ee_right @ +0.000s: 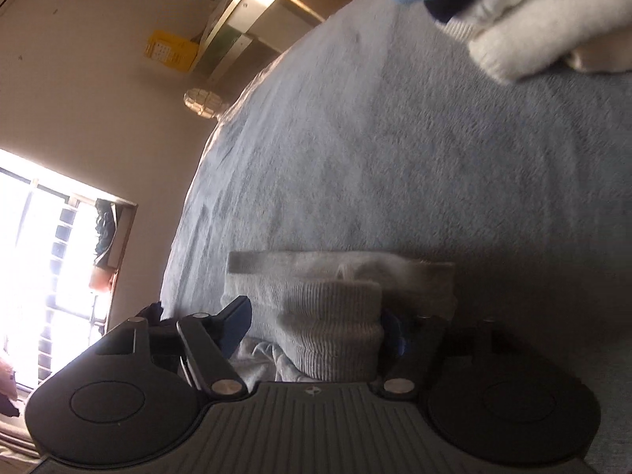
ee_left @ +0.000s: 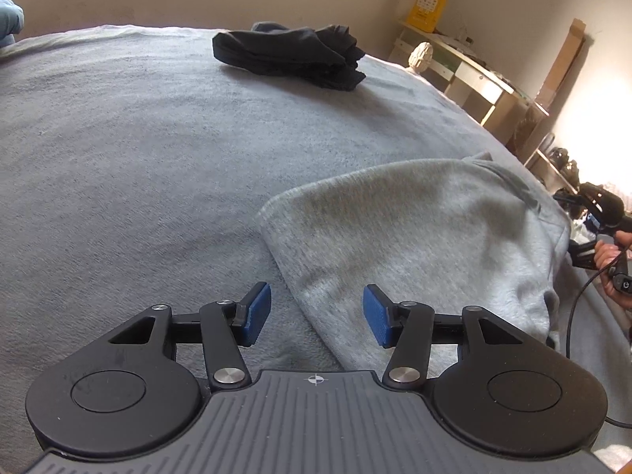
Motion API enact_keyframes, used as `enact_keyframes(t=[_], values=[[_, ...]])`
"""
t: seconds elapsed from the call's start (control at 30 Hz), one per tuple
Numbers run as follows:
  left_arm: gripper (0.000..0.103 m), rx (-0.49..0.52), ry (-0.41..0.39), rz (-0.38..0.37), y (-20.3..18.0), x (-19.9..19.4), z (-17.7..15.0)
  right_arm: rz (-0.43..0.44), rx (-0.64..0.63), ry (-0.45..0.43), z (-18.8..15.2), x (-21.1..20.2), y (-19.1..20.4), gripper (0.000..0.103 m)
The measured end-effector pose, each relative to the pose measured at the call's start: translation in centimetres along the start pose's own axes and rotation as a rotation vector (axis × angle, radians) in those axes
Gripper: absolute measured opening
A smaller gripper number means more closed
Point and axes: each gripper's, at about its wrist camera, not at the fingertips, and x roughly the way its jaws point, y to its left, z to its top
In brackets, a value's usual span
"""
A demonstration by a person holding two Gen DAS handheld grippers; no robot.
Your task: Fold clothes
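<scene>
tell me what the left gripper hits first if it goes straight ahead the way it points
Probably the edge of the grey sweatshirt, which lies on the bed just beyond the open left gripper. Its hem runs between the fingertips. Depth is unclear; if the gripper sits high, it may pass over the cloth.

The left wrist camera sits just behind the left gripper (ee_left: 317, 314) and looks forward along its spread blue-padded fingers, low over the grey fleece blanket (ee_left: 130, 150), level with the horizon. The light grey knitted sweatshirt (ee_left: 414, 237) lies close ahead and to the tool's right; the black crumpled garment (ee_left: 288, 53) lies far ahead.

The right wrist camera sits behind the right gripper (ee_right: 314, 326), rolled sharply so the blanket (ee_right: 434, 158) fills the right side and the bright barred window (ee_right: 47, 260) the left. It is very near the sweatshirt's ribbed cuff (ee_right: 331, 328).

Both views share the blanket, the sweatshirt, the yellow box (ee_left: 427, 8) (ee_right: 170, 50) and the pale wooden shelf unit (ee_left: 470, 75) (ee_right: 252, 27).
</scene>
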Motion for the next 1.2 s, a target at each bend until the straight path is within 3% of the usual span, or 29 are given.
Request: enact_keyframes(t=[0.07, 0.17, 0.33, 0.43, 0.53, 0.6, 0.7, 0.8, 0.9, 1.03, 1.2], values=[[0.052, 0.01, -0.031, 0.027, 0.7, -1.3, 1.1, -0.022, 0.016, -0.073, 0.0, -1.6, -0.1, 0.072], [0.053, 0.014, -0.109, 0.091, 2.5, -3.7, 3.4, 0.09, 0.104, -0.077, -1.5, -4.1, -0.4, 0.072], [0.054, -0.037, -0.115, 0.128, 5.6, -5.5, 6.2, 0.363, 0.266, 0.156, -8.6, -7.1, 0.8, 0.075], [0.054, -0.125, -0.01, 0.012, 6.9, -4.6, 6.2, 0.461, 0.287, 0.365, -14.0, -7.7, 2.2, 0.077], [0.054, -0.217, 0.064, -0.088, 7.2, -3.3, 4.7, 0.444, 0.271, 0.572, -20.4, -6.8, 3.3, 0.078], [0.054, -0.266, 0.109, -0.142, 7.3, -2.4, 3.6, 0.385, 0.245, 0.646, -24.4, -6.6, 2.7, 0.078], [0.054, -0.269, 0.153, -0.183, 6.6, -1.4, 2.0, 0.268, 0.217, 0.675, -28.4, -6.4, 0.6, 0.078], [0.054, -0.271, 0.181, -0.247, 5.7, -0.4, 0.9, 0.19, 0.225, 0.652, -30.8, -5.9, -1.3, 0.079], [0.054, -0.293, 0.196, -0.293, 5.1, 1.0, 0.3, 0.185, 0.167, 0.603, -32.4, -5.7, -1.1, 0.078], [0.054, -0.328, 0.176, -0.274, 4.9, 3.0, 0.4, 0.208, 0.157, 0.559, -33.0, -4.4, -0.5, 0.078], [0.052, -0.396, 0.136, -0.303, 5.6, 4.8, 0.8, 0.217, 0.178, 0.526, -32.8, -3.4, 0.1, 0.077]])
